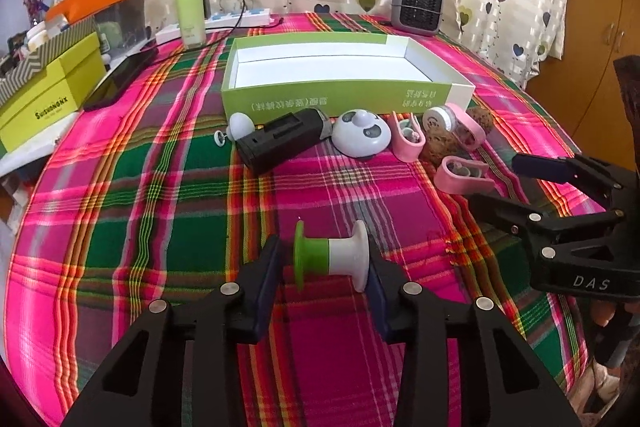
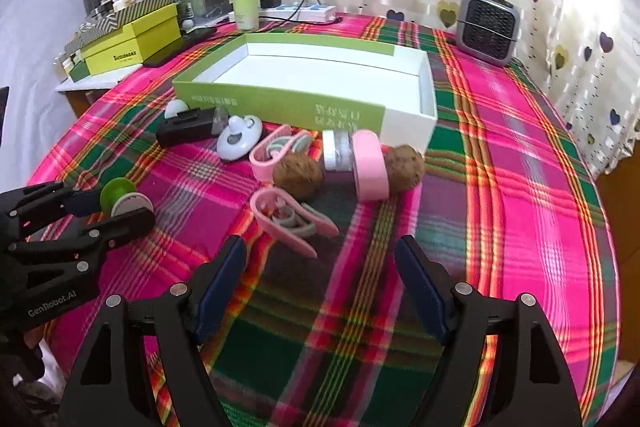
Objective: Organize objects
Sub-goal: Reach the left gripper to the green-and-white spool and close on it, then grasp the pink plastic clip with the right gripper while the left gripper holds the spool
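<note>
My left gripper (image 1: 326, 259) is shut on a green and white spool (image 1: 332, 255), held sideways just above the plaid cloth; it also shows in the right wrist view (image 2: 120, 201). My right gripper (image 2: 320, 267) is open and empty, just short of a pink clip (image 2: 288, 217). A row of items lies before the empty green and white box (image 1: 340, 99): a black device (image 1: 286, 139), a white panda-face dome (image 1: 362, 137), pink clips (image 1: 408, 137), a small white jar (image 1: 438, 119) and two brown balls (image 2: 298, 173).
A grey mini heater (image 1: 418, 5) stands at the back right. A green bottle (image 1: 190, 9) and a power strip (image 1: 240, 17) stand at the back. Yellow-green boxes (image 1: 44, 99) and a dark phone (image 1: 120, 77) lie at the left edge.
</note>
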Available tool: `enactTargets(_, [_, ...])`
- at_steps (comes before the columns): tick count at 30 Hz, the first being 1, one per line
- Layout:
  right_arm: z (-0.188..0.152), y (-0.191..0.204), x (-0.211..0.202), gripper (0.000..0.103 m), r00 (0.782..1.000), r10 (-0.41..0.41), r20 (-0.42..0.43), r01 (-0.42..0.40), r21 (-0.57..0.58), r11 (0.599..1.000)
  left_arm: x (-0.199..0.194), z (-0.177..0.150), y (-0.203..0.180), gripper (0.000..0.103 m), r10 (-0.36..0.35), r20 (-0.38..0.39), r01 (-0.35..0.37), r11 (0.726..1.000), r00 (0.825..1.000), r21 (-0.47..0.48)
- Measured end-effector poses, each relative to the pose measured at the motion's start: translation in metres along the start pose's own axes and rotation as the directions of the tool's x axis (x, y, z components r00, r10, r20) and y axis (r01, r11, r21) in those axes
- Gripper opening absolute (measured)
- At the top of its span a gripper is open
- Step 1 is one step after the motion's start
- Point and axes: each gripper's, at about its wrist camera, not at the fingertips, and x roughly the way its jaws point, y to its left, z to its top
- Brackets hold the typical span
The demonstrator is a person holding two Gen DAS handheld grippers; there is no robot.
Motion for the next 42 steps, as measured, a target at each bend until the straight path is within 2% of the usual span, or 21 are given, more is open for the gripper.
enactTargets(7, [0.007,0.0,0.005,0.076,1.0,0.025,-0.004,-0.025,-0.015,1.0,0.002,0.003,0.002,0.037,-0.008,0.004,0.008,1.0,1.0,0.004])
enactTargets(12, [0.01,0.004,0.014,0.065,0.999,0.033,-0.028,-0.034,-0.049,0.998,0.003,0.004,0.002,0.037,-0.006,0.003,0.006,1.0,1.0,0.006])
enactTargets(14, [0.009,0.005,0.015,0.055,0.999,0.04,-0.036,-0.042,-0.055,0.998,0.003,0.003,0.001,0.037,-0.008,0.004,0.008,1.0,1.0,0.002])
enactTargets(17, [0.008,0.006,0.014,0.045,0.998,0.044,-0.037,-0.046,-0.059,0.997,0.004,0.004,0.002,0.037,-0.007,0.002,0.007,1.0,1.0,0.0])
enactTargets(22, [0.006,0.011,0.011,0.033,0.997,0.061,-0.044,-0.064,-0.07,0.996,0.005,0.006,0.003,0.037,-0.009,0.001,0.009,1.0,1.0,-0.001])
enactTargets(31, [0.012,0.012,0.015,0.033,0.995,0.089,-0.044,-0.091,-0.039,0.995,0.008,0.007,0.008,0.037,-0.013,0.001,0.013,1.0,1.0,-0.007])
enactTargets(38, [0.015,0.018,0.019,0.033,0.997,0.061,-0.039,-0.064,-0.073,0.995,0.009,0.007,0.009,0.037,-0.014,0.0,0.014,1.0,1.0,-0.007])
enactTargets(42, [0.015,0.019,0.019,0.03,0.998,0.056,-0.039,-0.059,-0.072,0.996,0.009,0.006,0.01,0.032,-0.008,0.0,0.008,1.0,1.0,-0.008])
